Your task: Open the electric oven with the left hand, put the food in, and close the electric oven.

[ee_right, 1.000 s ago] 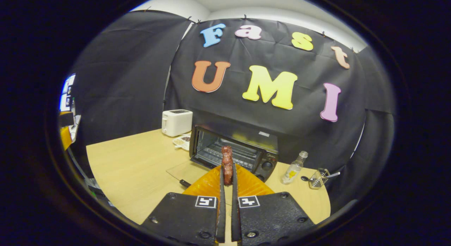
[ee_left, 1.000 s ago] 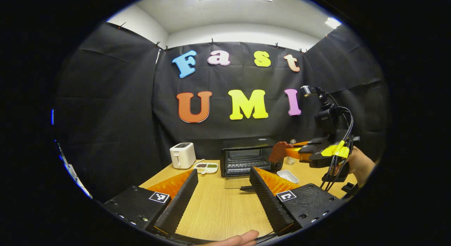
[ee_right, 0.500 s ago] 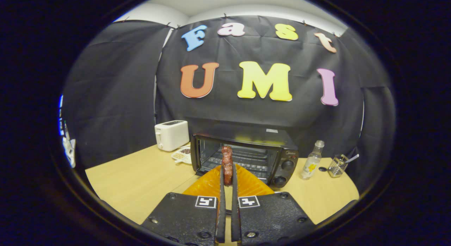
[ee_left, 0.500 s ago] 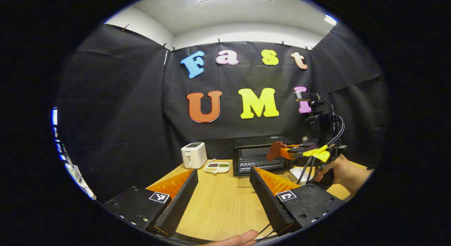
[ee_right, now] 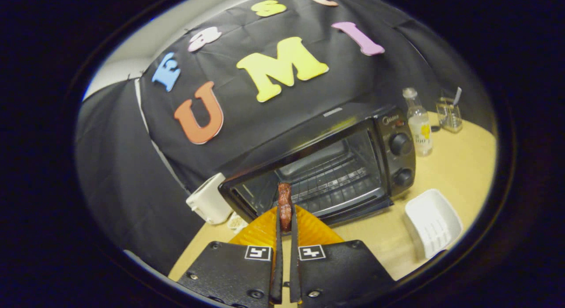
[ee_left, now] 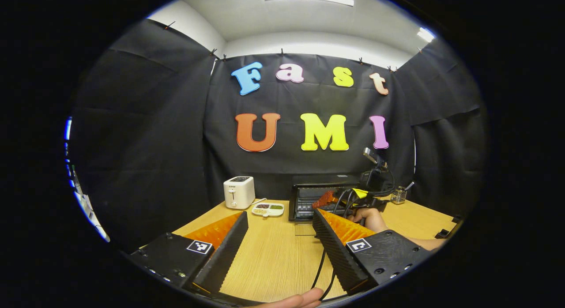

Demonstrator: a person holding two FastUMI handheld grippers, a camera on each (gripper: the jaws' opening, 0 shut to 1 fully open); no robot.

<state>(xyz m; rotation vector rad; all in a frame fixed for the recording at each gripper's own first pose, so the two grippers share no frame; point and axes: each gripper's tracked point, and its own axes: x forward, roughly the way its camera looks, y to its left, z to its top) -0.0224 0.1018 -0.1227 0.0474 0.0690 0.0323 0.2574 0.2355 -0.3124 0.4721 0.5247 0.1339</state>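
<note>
I see the wooden table [ee_left: 273, 259] across the lower half of the left gripper view. The electric oven [ee_right: 326, 171] sits at centre frame in the right gripper view, tilted with the camera, its door down and the wire rack [ee_right: 331, 178] exposed inside. In the left gripper view the oven [ee_left: 309, 200] appears small, right of centre at the back of the table.

My left gripper [ee_left: 280, 239] occupies the bottom of the left gripper view with its jaws spread wide and nothing between them. My right gripper [ee_right: 284, 228] occupies the bottom centre of the right gripper view; its jaws stand nearly together, clamped on the food [ee_right: 284, 202], a dark reddish-brown piece held upright just in front of the oven opening. In the left gripper view the right gripper [ee_left: 329, 200] shows at the oven mouth, with the hand [ee_left: 368, 217] behind it.

A white toaster [ee_left: 239, 192] stands left of the oven; a small divided dish [ee_left: 268, 208] lies between them. A white tray [ee_right: 432, 228] lies at lower right of the right gripper view. A clear bottle [ee_right: 417, 125] and a wire holder [ee_right: 449, 114] stand at upper right.
</note>
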